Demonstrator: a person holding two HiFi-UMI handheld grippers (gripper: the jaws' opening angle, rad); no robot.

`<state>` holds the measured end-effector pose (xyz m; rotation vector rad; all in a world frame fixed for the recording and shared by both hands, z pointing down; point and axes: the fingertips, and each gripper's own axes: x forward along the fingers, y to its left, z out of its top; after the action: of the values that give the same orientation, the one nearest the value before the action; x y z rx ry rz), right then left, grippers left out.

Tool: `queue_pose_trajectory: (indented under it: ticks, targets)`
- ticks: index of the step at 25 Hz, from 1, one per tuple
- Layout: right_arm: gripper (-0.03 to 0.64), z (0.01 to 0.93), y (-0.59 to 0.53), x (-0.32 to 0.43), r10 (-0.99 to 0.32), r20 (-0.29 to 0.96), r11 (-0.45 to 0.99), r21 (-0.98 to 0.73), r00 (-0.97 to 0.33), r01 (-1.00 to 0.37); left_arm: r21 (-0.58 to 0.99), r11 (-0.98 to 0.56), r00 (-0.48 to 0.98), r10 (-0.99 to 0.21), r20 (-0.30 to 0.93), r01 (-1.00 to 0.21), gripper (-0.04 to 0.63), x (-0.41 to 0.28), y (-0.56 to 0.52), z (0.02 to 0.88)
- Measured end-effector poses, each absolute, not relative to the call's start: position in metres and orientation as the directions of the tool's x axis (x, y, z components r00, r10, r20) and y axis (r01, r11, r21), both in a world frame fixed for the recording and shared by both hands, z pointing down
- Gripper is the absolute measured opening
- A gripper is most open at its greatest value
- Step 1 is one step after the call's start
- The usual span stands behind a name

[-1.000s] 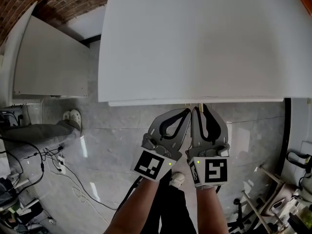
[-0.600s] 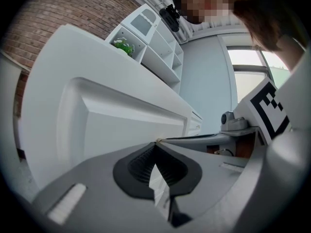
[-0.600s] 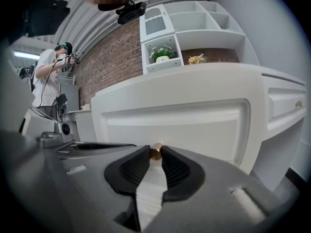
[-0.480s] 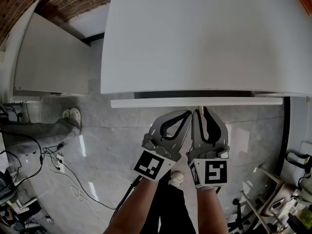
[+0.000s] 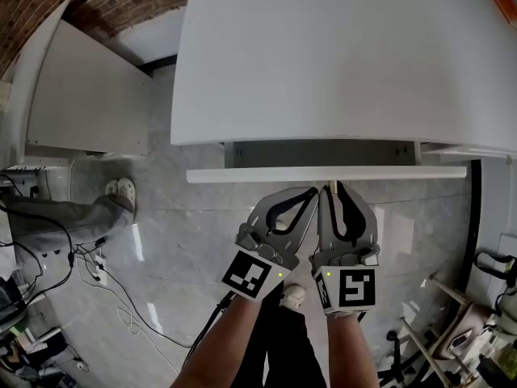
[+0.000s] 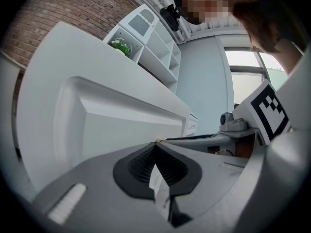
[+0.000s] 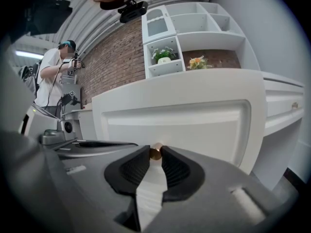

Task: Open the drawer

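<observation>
Drawer (image 5: 242,175), one; knob (image 7: 155,152), one; tools (image 5: 311,191) (image 5: 333,186), two.

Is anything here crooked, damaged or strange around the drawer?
Nothing stands out. The drawer is partly out with its front level, and the right tool grips its knob.

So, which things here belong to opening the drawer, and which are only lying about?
For the job: drawer, its brass knob, right gripper shut on the knob.
Lying about: floor cables, a bystander's shoes, shelf plants, neighbouring white cabinet.
</observation>
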<state>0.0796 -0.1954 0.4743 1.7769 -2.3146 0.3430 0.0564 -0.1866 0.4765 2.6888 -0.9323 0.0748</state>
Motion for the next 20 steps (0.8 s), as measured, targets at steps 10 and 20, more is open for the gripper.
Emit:
queue_pose_trajectory:
  ticks: [10, 20]
  targets:
    - [0.074, 0.474, -0.183, 0.077, -0.915, 0.305, 0.259, -0.057, -0.264, -0.964, 0.262, -0.737, 0.780, -0.609, 0.143, -0.623, -0.003, 0.054, -0.174, 0.475]
    - [0.074, 0.474, -0.164, 0.076, -0.915, 0.306, 0.255, -0.063, -0.262, -0.965, 0.259, -0.750, 0.792, -0.594, 0.142, -0.608, -0.003, 0.054, -0.156, 0.475]
